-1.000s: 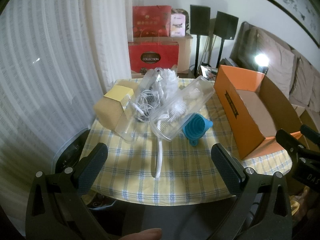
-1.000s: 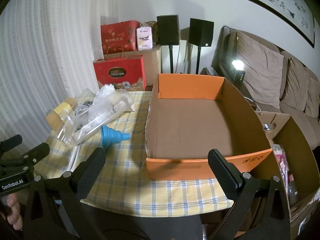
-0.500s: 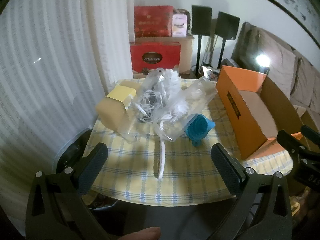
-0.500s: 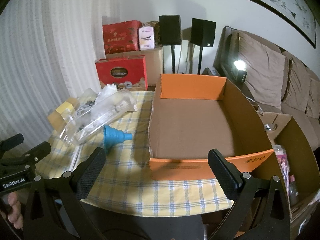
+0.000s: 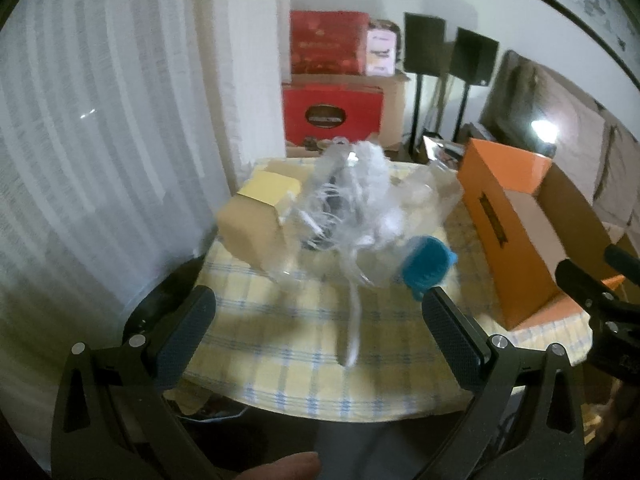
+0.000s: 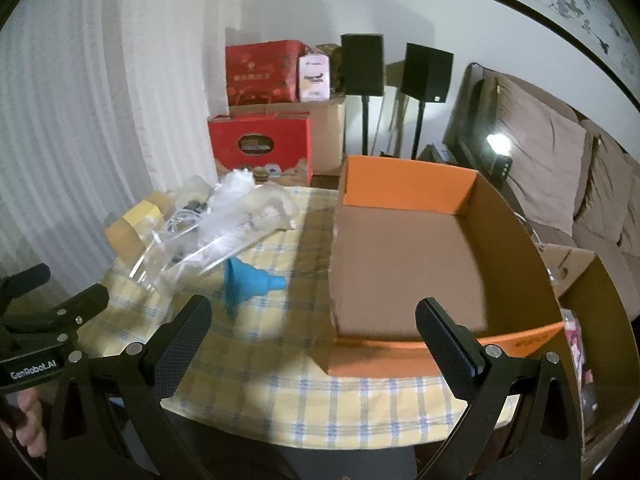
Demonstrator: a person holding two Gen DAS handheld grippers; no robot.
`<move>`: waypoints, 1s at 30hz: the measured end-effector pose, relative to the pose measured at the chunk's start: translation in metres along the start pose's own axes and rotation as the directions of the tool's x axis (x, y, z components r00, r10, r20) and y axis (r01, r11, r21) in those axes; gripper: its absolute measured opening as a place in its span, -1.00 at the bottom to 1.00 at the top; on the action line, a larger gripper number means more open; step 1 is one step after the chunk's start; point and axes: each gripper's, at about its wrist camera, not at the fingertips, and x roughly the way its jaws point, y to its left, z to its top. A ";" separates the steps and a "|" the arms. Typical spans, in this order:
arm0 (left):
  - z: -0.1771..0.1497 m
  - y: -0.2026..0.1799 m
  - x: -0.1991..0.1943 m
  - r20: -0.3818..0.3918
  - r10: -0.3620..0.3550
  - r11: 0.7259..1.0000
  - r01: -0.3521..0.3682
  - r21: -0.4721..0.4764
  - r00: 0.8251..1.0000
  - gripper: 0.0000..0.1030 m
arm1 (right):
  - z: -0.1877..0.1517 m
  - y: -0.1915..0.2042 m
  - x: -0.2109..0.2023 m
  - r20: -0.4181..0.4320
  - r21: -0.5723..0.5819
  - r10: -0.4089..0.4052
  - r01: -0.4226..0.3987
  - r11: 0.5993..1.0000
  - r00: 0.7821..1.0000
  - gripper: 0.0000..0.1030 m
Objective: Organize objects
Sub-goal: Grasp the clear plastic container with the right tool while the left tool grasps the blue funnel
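A round table with a yellow checked cloth [image 5: 304, 344] carries a pile of clear plastic bags with white cables [image 5: 352, 212], a tan and yellow box [image 5: 256, 216] on its left and a blue funnel [image 5: 428, 262] on its right. An open orange cardboard box [image 6: 404, 256] stands on the table's right side, with nothing inside. My left gripper [image 5: 320, 332] hovers open over the near table edge, short of the pile. My right gripper [image 6: 312, 336] is open in front of the orange box [image 5: 516, 220], near its front left corner. The blue funnel [image 6: 248, 284] lies left of that box.
White curtains [image 5: 100, 140] hang on the left. Red gift boxes [image 6: 260, 148], cardboard boxes and two black speakers on stands [image 6: 424, 76] stand behind the table. A brown sofa [image 6: 568, 160] and an open cardboard box [image 6: 592, 320] with items are at the right.
Both grippers have moved slightly forward and up toward the table. The left wrist view is blurred from motion. Nothing on the table has shifted.
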 end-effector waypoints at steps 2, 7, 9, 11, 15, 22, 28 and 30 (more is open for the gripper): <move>0.003 0.010 0.002 0.011 0.007 1.000 -0.007 -0.013 1.000 1.00 | 0.004 0.005 0.004 0.000 -0.009 0.011 -0.011 1.000 1.000 1.00; 0.011 0.034 0.009 0.035 0.020 1.000 -0.019 -0.016 0.999 1.00 | 0.013 0.017 0.016 0.000 -0.021 0.043 -0.043 0.999 0.999 1.00; 0.014 0.042 0.012 0.038 0.022 1.000 -0.021 -0.021 0.999 1.00 | 0.017 0.019 0.021 -0.002 -0.017 0.080 -0.080 0.997 0.997 1.00; 0.015 0.051 0.017 0.035 0.019 0.999 -0.018 -0.039 0.999 1.00 | 0.021 0.022 0.027 -0.005 -0.009 0.121 -0.121 0.993 0.993 1.00; 0.017 0.068 0.028 0.016 0.011 0.997 -0.010 -0.071 1.000 1.00 | 0.030 0.028 0.039 -0.013 0.007 0.152 -0.152 0.988 0.988 1.00; 0.013 0.085 0.051 -0.027 -0.042 0.993 0.039 -0.107 0.999 1.00 | 0.043 0.040 0.064 -0.046 0.011 0.180 -0.179 0.984 0.983 1.00; 0.013 0.090 0.066 -0.055 -0.084 0.988 0.076 -0.133 0.995 1.00 | 0.047 0.055 0.097 -0.123 0.057 0.243 -0.237 0.970 0.962 1.00; 0.012 0.092 0.069 -0.056 -0.086 0.988 0.078 -0.134 0.995 1.00 | 0.048 0.060 0.106 -0.143 0.069 0.252 -0.245 0.967 0.957 1.00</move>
